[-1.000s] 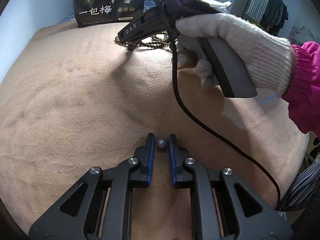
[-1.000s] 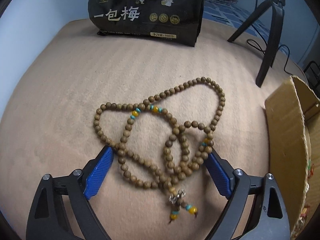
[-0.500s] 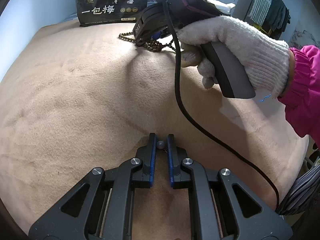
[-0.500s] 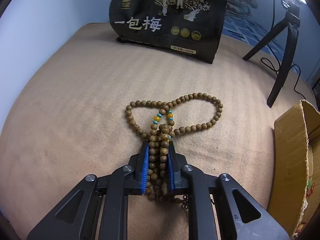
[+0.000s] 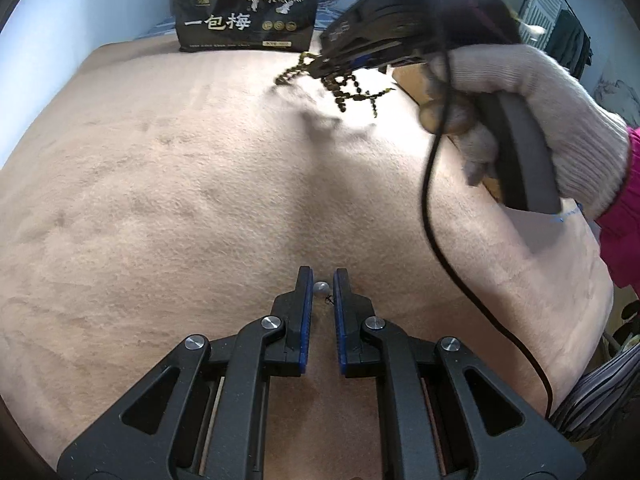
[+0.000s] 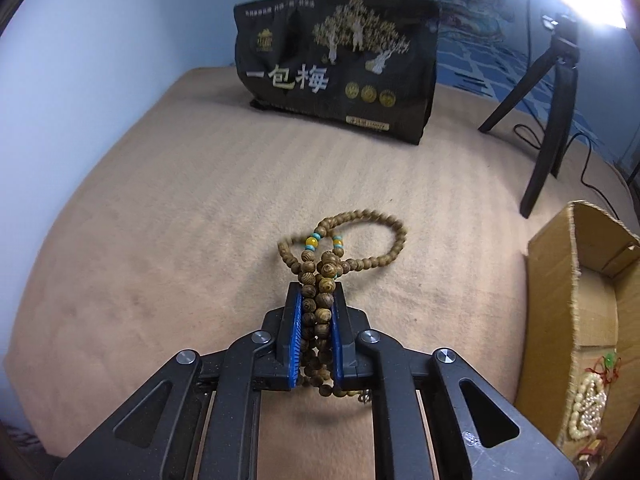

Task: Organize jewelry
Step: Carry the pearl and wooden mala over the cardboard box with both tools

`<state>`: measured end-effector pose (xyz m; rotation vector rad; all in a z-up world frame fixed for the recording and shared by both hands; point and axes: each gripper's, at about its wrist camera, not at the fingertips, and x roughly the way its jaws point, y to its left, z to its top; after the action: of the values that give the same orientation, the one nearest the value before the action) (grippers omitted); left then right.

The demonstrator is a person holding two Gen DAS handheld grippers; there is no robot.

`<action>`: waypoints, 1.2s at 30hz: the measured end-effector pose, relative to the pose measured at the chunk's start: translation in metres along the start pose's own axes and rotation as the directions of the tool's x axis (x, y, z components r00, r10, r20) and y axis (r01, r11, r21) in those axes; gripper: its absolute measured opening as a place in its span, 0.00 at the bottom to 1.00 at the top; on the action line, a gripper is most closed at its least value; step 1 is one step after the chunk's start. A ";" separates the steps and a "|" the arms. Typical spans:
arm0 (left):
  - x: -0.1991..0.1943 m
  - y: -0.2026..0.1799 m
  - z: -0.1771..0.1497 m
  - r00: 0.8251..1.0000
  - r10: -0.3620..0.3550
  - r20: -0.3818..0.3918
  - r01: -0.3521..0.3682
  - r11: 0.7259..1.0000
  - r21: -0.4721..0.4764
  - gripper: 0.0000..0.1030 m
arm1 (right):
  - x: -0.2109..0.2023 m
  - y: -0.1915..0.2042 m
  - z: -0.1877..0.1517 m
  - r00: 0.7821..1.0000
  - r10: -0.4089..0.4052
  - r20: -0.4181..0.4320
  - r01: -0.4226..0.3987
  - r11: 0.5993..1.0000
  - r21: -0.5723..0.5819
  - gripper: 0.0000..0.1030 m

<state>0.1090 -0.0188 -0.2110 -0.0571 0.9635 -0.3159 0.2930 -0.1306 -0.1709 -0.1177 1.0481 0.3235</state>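
Above blanket (image 6: 160, 240), beads (image 6: 316, 308) in right claw (image 6: 317, 312)

Box (image 6: 576, 312) right of beads (image 6: 320, 280); bag (image 6: 340, 68) probably behind.

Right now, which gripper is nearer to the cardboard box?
Right. The right gripper, holding the wooden bead necklace, is beside the cardboard box; the left gripper is farther back.

Each gripper, left (image 5: 320, 286) and right (image 6: 317, 306), has 2 matte black fingers lined with blue pads (image 6: 295, 334), on black linkage arms with triangular cut-outs and silver screws (image 5: 273, 322). A black cable (image 5: 430, 184) trails from the right tool's handle, whose side bears white lettering, blurred, perhaps "DAS". The hand (image 5: 532, 120) wears an off-white knitted glove below a bright pink sleeve (image 5: 624, 216).
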 end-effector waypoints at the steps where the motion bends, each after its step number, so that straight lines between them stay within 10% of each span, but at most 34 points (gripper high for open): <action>1: -0.002 0.000 0.001 1.000 0.002 0.005 -0.002 1.000 -0.002 0.08 | -0.005 0.000 0.001 1.000 -0.001 0.008 0.001 1.000 -0.001 0.11; 19: -0.038 -0.015 0.012 0.996 0.012 0.086 -0.014 1.000 0.022 0.08 | -0.104 -0.018 0.005 0.990 0.009 0.142 -0.012 1.000 0.019 0.11; 36: -0.059 -0.077 0.098 0.981 -0.056 0.185 0.034 0.992 0.120 0.08 | -0.175 -0.092 -0.015 0.970 -0.075 0.233 0.048 0.992 0.117 0.11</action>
<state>0.1397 -0.0843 -0.0935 -0.0019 0.7557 -0.4013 0.2297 -0.2578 -0.0328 -0.0113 0.8214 0.2164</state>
